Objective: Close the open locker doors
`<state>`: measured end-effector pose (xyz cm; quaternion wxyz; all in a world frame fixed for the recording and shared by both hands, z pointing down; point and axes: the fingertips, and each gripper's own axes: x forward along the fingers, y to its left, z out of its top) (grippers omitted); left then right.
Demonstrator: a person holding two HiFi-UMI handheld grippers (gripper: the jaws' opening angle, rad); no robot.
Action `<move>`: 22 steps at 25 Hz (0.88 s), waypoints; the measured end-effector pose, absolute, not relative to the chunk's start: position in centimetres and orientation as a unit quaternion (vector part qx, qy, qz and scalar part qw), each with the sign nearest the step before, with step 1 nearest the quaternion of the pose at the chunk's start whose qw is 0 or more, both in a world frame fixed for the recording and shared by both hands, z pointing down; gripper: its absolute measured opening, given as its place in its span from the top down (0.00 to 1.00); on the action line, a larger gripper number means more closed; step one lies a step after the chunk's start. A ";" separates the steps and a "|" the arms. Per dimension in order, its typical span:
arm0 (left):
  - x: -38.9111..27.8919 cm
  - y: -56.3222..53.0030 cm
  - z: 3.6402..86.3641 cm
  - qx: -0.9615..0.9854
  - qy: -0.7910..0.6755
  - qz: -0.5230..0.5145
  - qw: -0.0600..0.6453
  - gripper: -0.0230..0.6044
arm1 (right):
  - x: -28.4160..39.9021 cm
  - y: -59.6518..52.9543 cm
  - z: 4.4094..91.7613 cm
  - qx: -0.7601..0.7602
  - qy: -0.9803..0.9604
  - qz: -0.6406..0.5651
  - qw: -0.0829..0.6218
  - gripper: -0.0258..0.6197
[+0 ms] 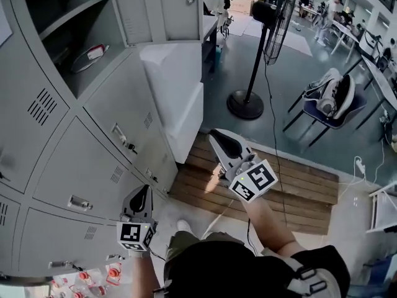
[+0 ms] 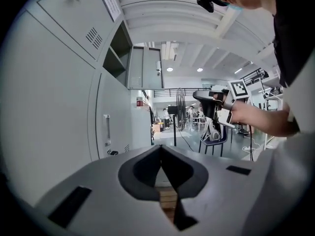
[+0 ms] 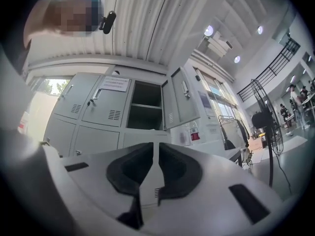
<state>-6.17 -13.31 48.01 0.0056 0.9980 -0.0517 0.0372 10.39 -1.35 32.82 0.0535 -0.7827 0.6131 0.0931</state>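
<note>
Standing open at eleven o'clock of the head view, one locker compartment point(image 1: 62, 23) is seen with its door point(image 1: 149, 11) swung out toward twelve o'clock, well apart from both tongs. The other lockers point(image 1: 80, 166) below it, from nine to seven o'clock, are shut. The left tongs point(image 1: 141, 192) are held at seven o'clock, just beside a lower locker front; in the left gripper view their tips are pressed together with nothing between them. The right tongs point(image 1: 218, 139) are held near the centre, above wooden boards point(image 1: 279, 185) on the floor. Their tips are drawn together too, only a thin slit left, and nothing is pinched. In the right gripper view the open compartment is framed at twelve o'clock above the tips. A white box point(image 1: 173, 73) is set beside the lockers, while a fan point(image 1: 276, 17) and a chair point(image 1: 329, 101) are seen at one and two o'clock.
</note>
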 end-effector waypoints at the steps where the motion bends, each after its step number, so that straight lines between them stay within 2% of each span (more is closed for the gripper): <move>1: -5.3 -13.6 48.0 0.998 -0.044 0.035 0.005 0.95 | 11.1 -1.6 32.6 -0.787 0.607 0.096 0.052 0.89; 15: 6.0 -20.3 47.2 0.998 0.056 0.015 -0.011 0.95 | 21.3 -6.1 28.7 -0.837 0.527 0.137 0.054 0.88; 22: 8.8 -21.4 47.3 0.997 0.073 0.018 -0.012 0.95 | 25.9 -6.6 25.7 -0.838 0.518 0.155 0.074 0.82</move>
